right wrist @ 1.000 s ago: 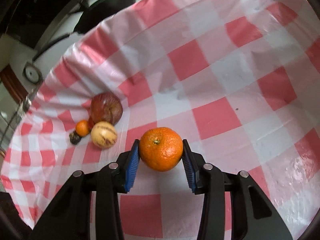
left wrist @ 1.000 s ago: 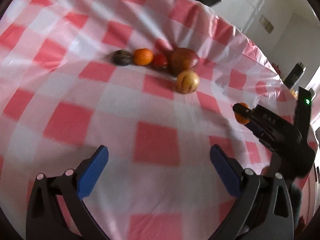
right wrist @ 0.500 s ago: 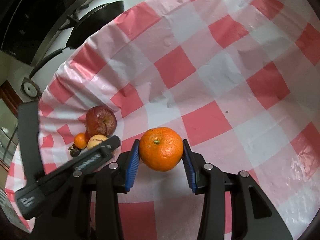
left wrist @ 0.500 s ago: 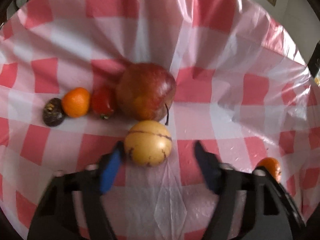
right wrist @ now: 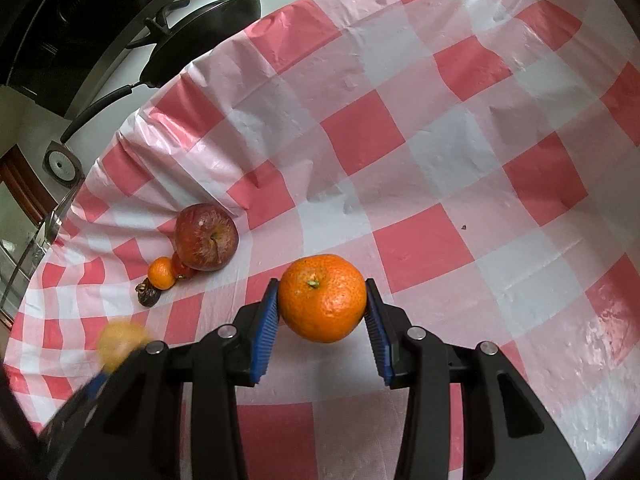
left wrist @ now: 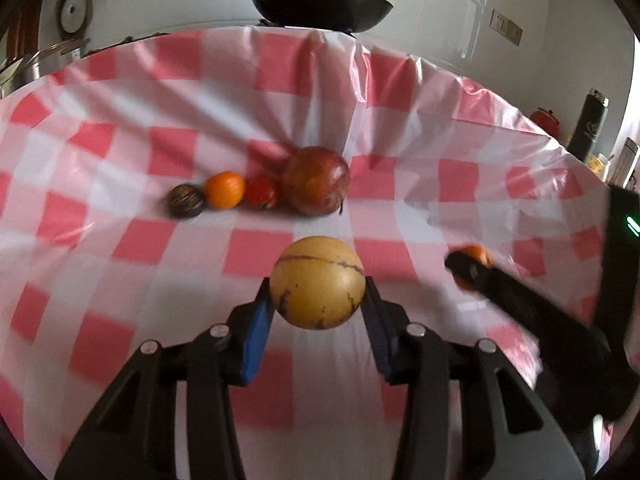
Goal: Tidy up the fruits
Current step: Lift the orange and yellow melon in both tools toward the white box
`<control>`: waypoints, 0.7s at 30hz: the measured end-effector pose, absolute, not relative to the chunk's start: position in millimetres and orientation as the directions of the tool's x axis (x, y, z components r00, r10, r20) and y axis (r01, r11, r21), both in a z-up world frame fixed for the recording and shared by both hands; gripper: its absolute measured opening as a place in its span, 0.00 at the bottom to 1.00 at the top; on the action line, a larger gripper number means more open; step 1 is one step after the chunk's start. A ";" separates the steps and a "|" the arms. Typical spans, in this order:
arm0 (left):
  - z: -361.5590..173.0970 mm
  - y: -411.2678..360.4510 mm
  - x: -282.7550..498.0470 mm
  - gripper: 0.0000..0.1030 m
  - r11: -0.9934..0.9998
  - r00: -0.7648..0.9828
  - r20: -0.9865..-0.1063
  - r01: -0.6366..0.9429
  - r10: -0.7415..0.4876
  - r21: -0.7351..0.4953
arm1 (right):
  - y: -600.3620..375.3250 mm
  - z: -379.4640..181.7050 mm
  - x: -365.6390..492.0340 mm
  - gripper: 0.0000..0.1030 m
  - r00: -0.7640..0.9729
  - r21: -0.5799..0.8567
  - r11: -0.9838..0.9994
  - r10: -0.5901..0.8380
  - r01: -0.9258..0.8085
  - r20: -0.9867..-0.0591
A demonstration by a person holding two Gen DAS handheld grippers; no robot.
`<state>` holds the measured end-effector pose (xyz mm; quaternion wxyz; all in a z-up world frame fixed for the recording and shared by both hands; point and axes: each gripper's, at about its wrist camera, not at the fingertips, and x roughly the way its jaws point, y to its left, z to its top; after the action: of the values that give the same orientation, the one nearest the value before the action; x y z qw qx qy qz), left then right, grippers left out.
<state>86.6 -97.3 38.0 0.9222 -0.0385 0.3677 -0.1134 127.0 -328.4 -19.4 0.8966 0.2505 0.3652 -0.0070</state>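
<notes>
Left gripper: jaws closing, blue pads pressing both sides of the round yellow fruit, held above the checked tablecloth. Right gripper: jaws clamped on the large orange. Toward the table's far edge a row stands: dark fruit, small orange, tomato, apple.

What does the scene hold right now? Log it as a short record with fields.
surface: red-and-white checked tablecloth
left hand-held gripper: closing on yellow round fruit
right hand-held gripper: shut on large orange
row on cloth: dark fruit, small orange, small red fruit, red apple
background: black pan
</notes>
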 end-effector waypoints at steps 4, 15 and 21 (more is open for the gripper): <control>40.4 -84.1 53.6 0.42 0.977 0.704 -0.677 0.157 -0.214 -0.147 | -327.3 -19.0 126.6 0.40 0.733 0.444 0.876 0.177 0.186 -0.657; 48.1 -14.9 -30.2 0.42 0.982 0.729 -0.660 0.101 -0.182 -0.159 | -293.9 -7.5 98.9 0.40 0.676 0.444 0.891 0.271 0.093 -0.685; 49.5 31.4 -71.9 0.42 0.984 0.742 -0.655 0.034 -0.142 -0.174 | -233.6 10.6 52.1 0.40 0.640 0.434 0.897 0.385 -0.089 -0.665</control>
<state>-71.9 31.4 49.5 0.9302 -0.0755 0.3560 -0.0473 52.1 -233.6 10.6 0.8866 0.1839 0.4028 0.1339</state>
